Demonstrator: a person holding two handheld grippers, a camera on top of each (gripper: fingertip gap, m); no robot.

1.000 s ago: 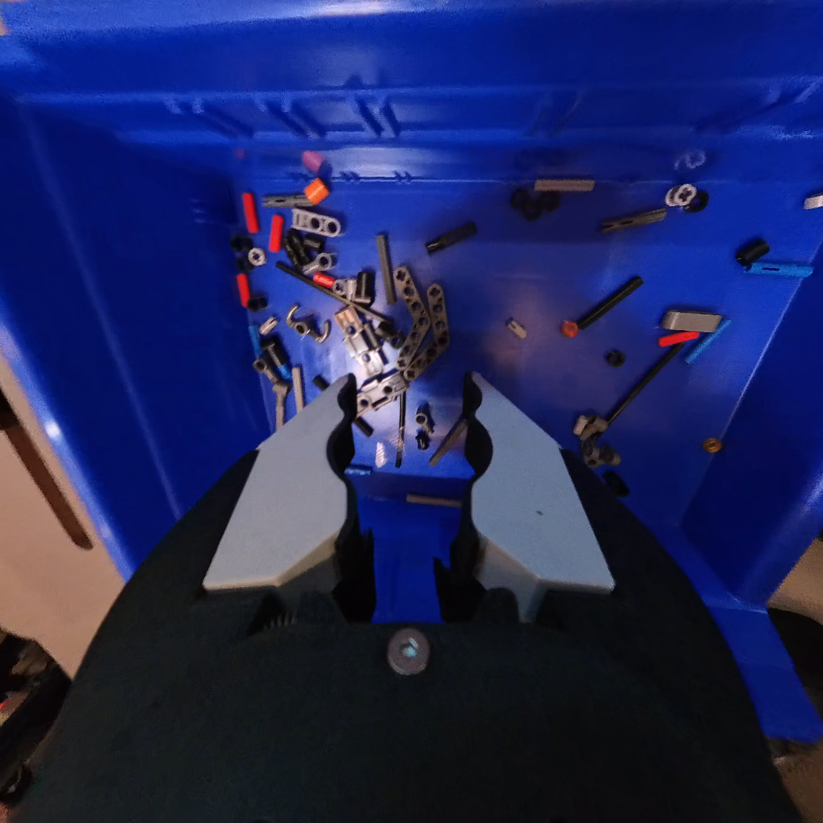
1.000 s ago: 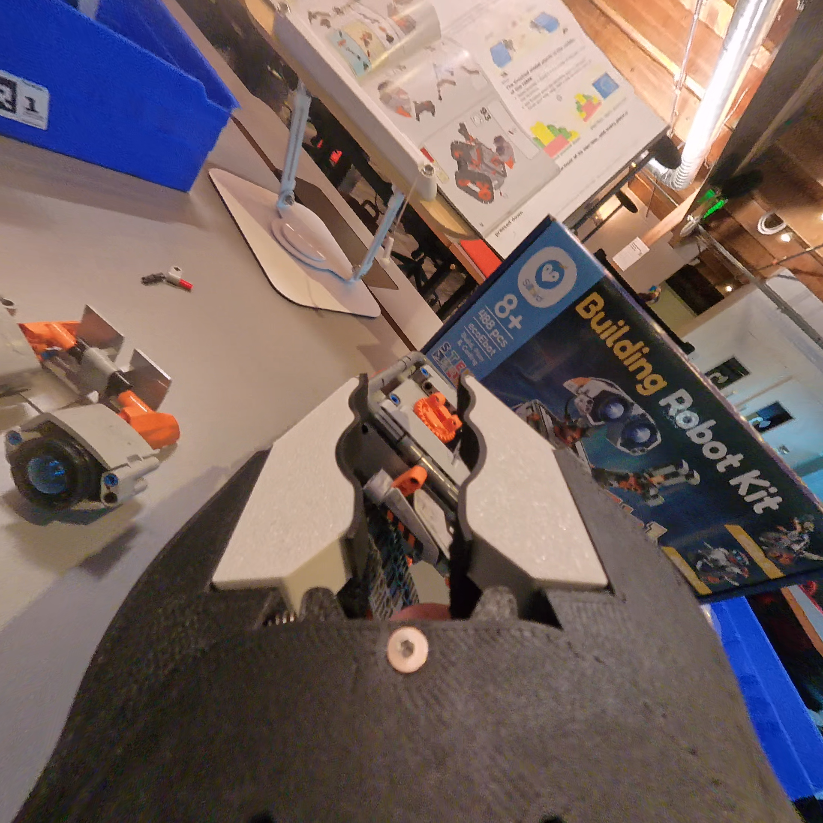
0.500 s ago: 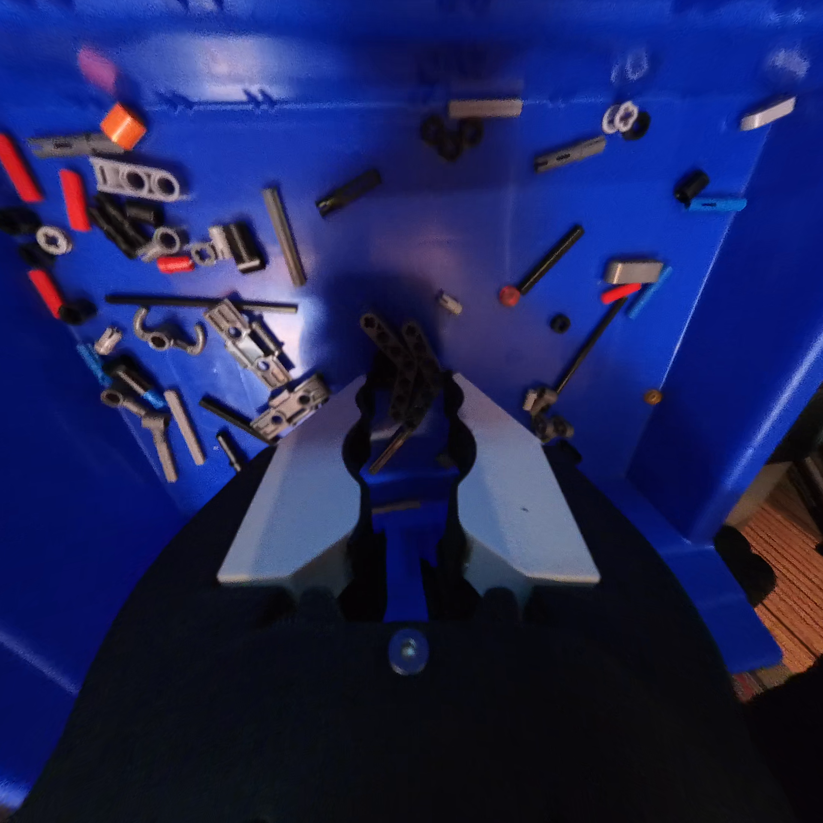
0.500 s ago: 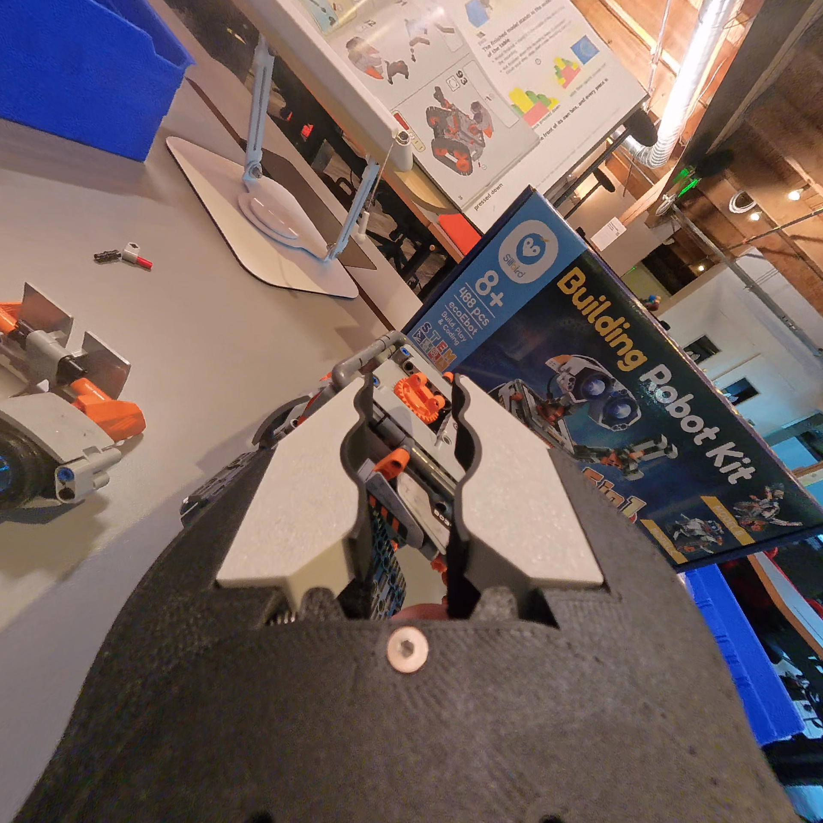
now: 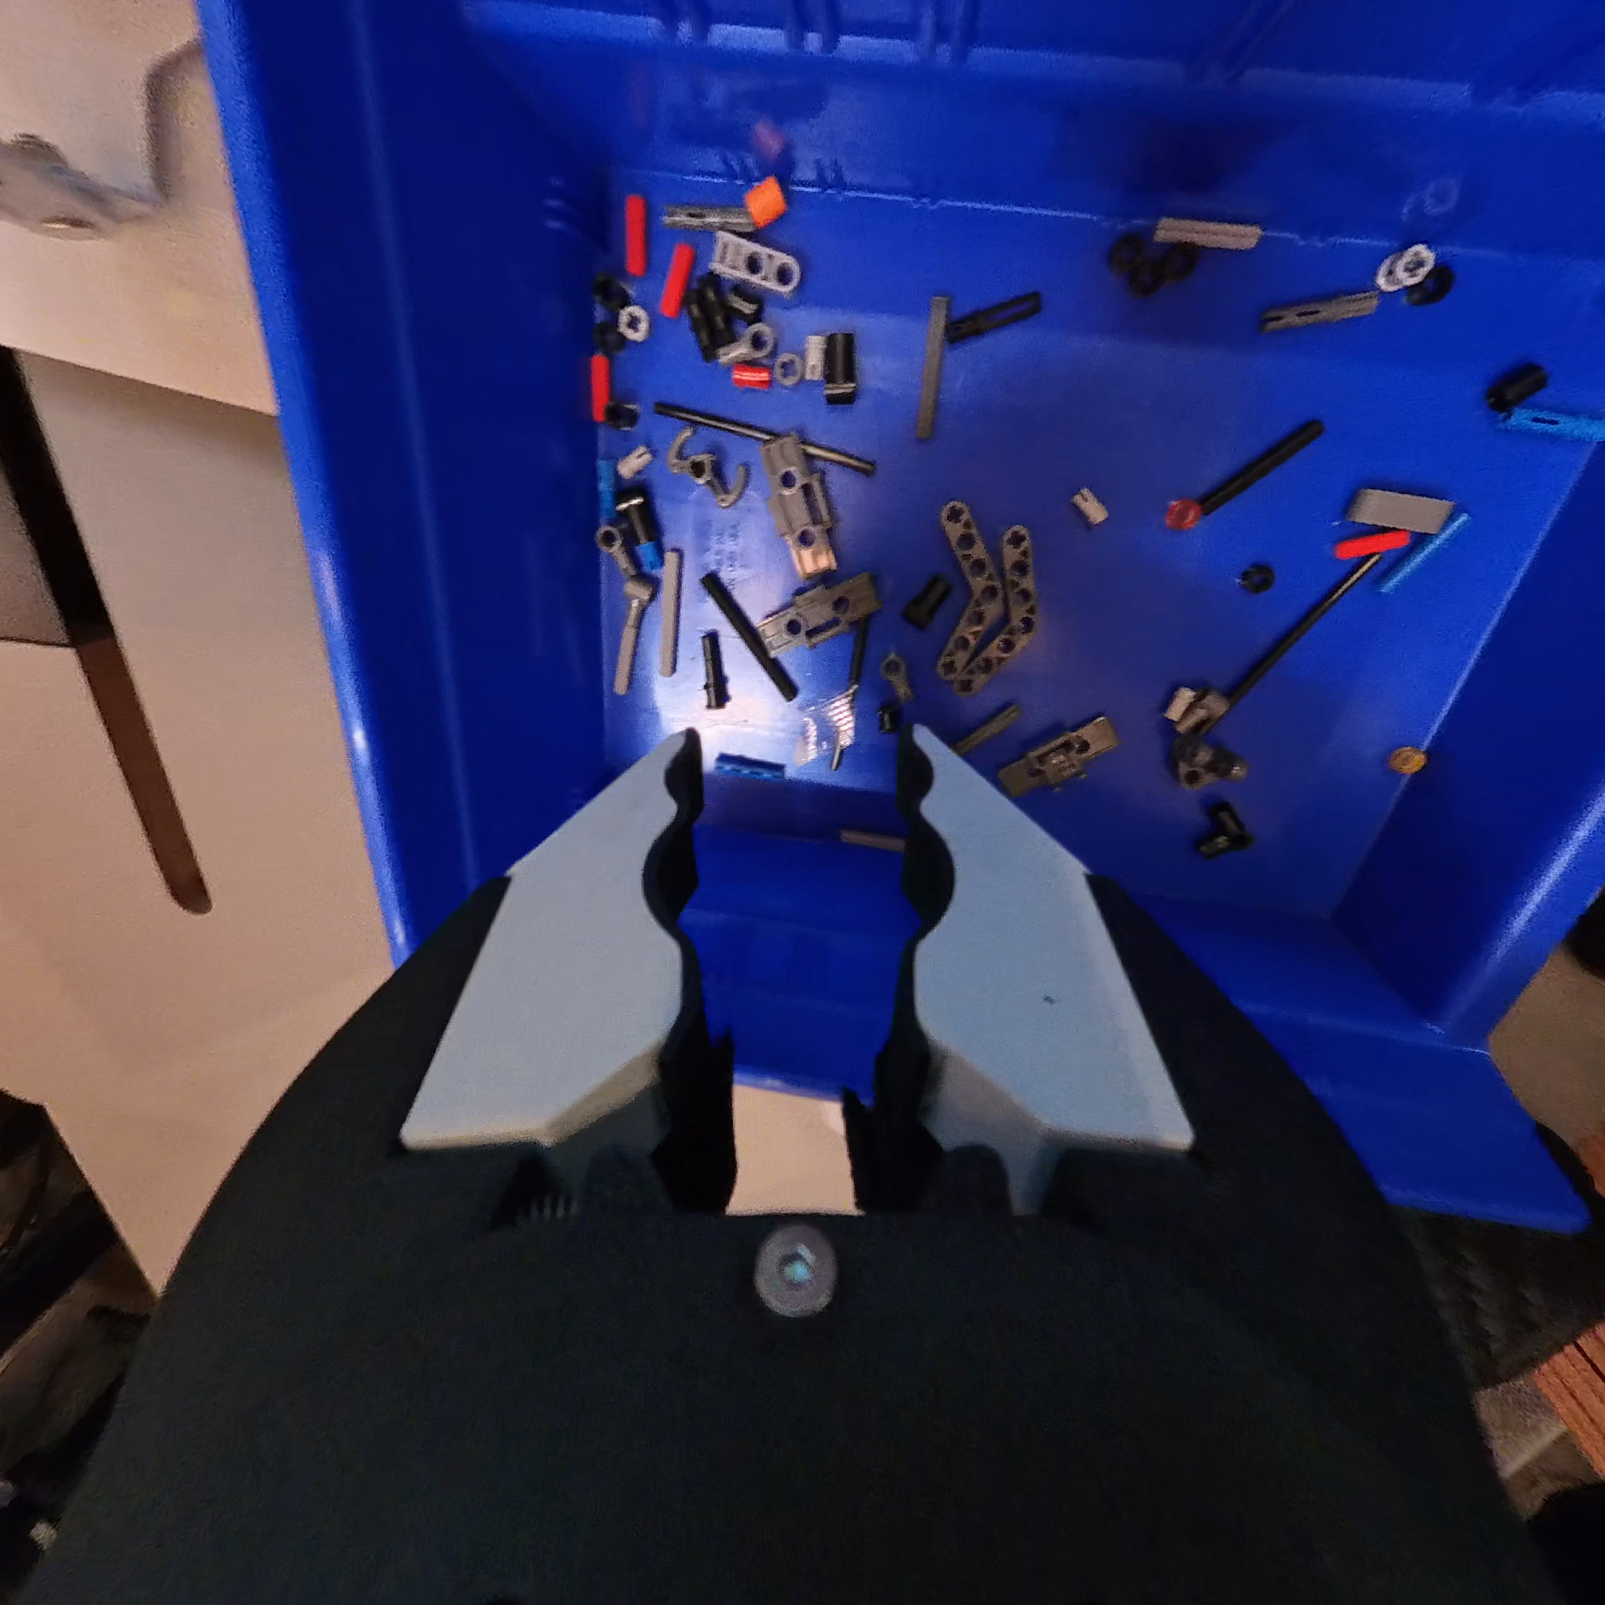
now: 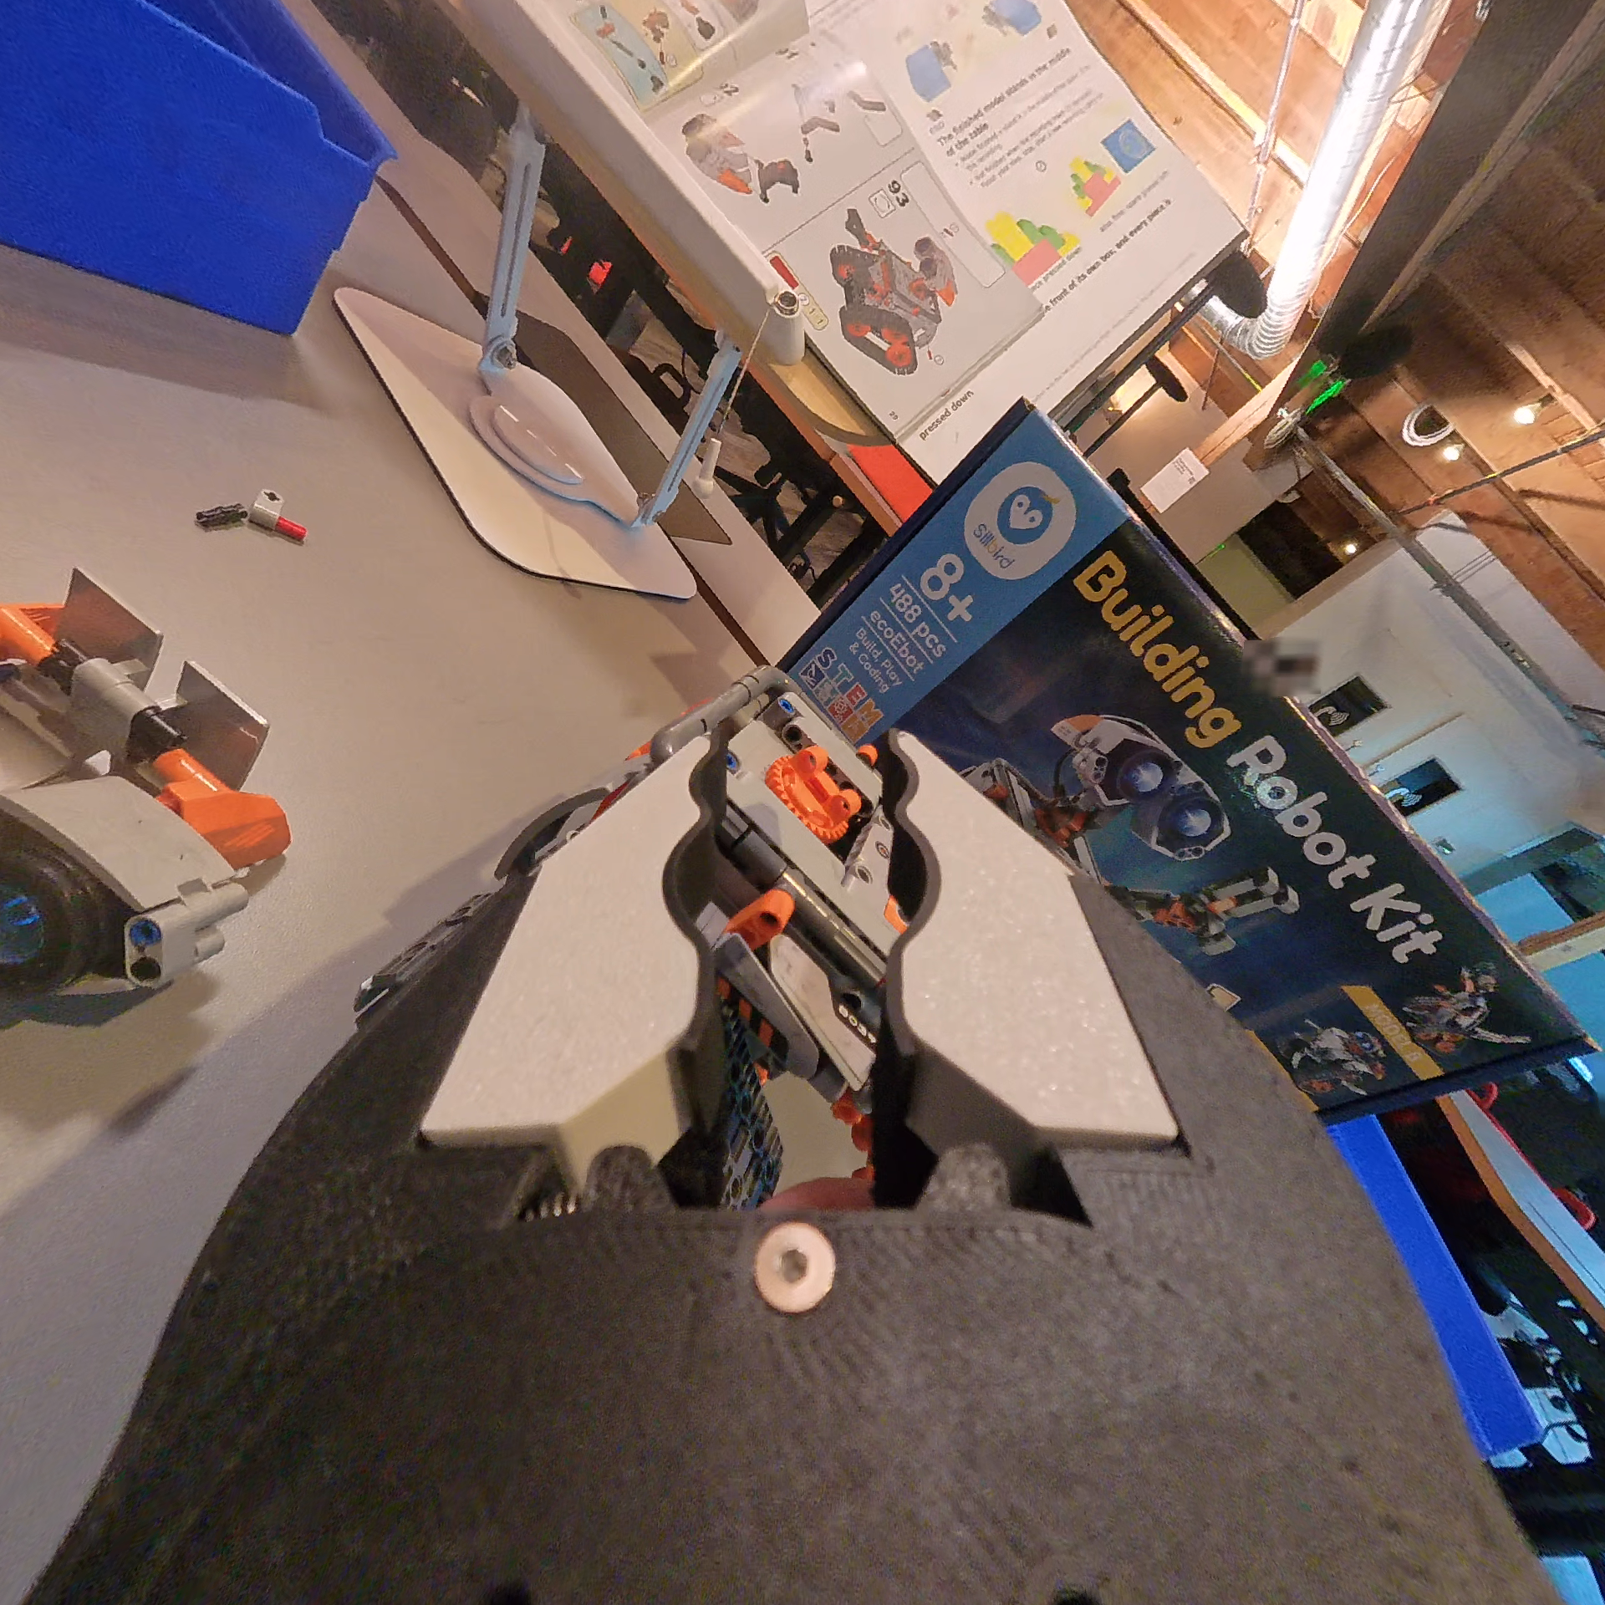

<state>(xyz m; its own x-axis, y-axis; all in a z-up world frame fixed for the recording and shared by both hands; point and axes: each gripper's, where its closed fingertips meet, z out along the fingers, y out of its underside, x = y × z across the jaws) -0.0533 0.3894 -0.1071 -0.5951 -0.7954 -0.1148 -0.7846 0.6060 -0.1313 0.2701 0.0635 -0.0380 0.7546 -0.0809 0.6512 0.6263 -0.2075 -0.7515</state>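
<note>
My left gripper (image 5: 799, 738) is open and empty, hovering over the near end of a blue bin (image 5: 434, 434). Several small building pieces lie loose on the bin floor. Two dark bent beams (image 5: 990, 599) lie just ahead and to the right of my fingertips. A small blue pin (image 5: 751, 766) and a small metal spring (image 5: 834, 729) lie right in front of them. My right gripper (image 6: 808, 743) is shut on a grey and orange robot model (image 6: 808, 799) and holds it above the grey table (image 6: 391, 651).
A printed kit box (image 6: 1172, 782) stands just behind the held model. Another grey and orange model part (image 6: 113, 834) lies at the left. A white stand (image 6: 556, 434) holds an instruction sheet (image 6: 912, 174). A blue bin (image 6: 156, 156) stands at the far left, with small loose pieces (image 6: 260, 512) near it. Some 45 centimetres of space lies between my two pairs of fingers.
My left gripper narrowed around the two dark bent beams, then opened and drew back; the beams lie in the bin. My right gripper still holds the model, its view shifted slightly.
</note>
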